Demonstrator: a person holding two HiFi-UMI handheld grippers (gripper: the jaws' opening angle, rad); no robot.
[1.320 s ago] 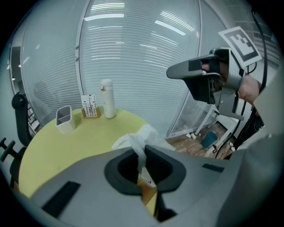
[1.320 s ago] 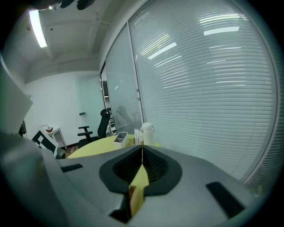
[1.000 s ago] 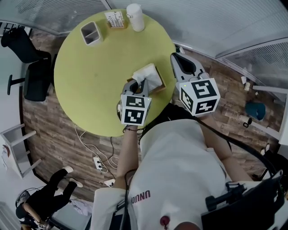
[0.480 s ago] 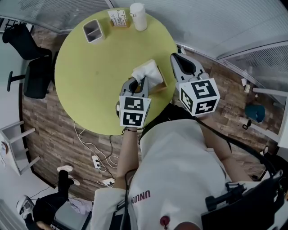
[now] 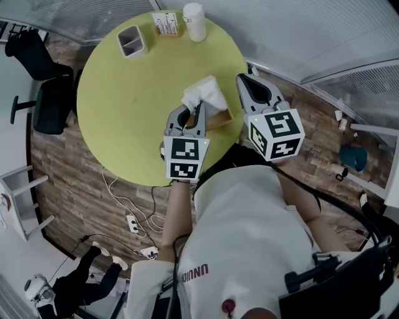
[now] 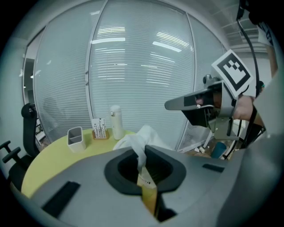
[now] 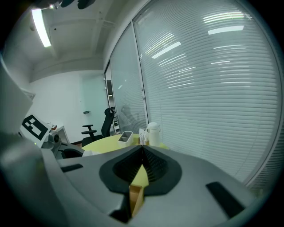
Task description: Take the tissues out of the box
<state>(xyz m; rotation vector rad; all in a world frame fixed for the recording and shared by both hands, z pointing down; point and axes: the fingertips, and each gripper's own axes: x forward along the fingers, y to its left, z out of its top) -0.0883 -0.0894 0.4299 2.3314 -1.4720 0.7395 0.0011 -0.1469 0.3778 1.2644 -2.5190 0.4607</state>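
Observation:
A brown tissue box point(image 5: 218, 117) stands near the right edge of the round yellow-green table point(image 5: 124, 106). A white tissue point(image 5: 202, 93) rises out of its top. My left gripper point(image 5: 191, 109) is shut on that tissue point(image 6: 141, 141), just left of the box, and the tissue bunches up beyond the jaws. The box point(image 6: 148, 195) shows brown in the gap under the jaws. My right gripper point(image 5: 242, 78) hangs to the right of the box, off the table's edge, jaws shut with nothing in them point(image 7: 142, 148). The right gripper point(image 6: 199, 104) also appears in the left gripper view.
At the table's far side stand a white bottle point(image 5: 193, 14), a small card stand point(image 5: 165, 25) and a grey two-part holder point(image 5: 131, 42). A black office chair point(image 5: 43, 93) is at the left. Cables point(image 5: 134, 212) lie on the wooden floor. Glass walls with blinds close the far side.
My left gripper has risen with the tissue, which now stands taller above the box. The right gripper has stayed still. A person at lower left has shifted on the floor.

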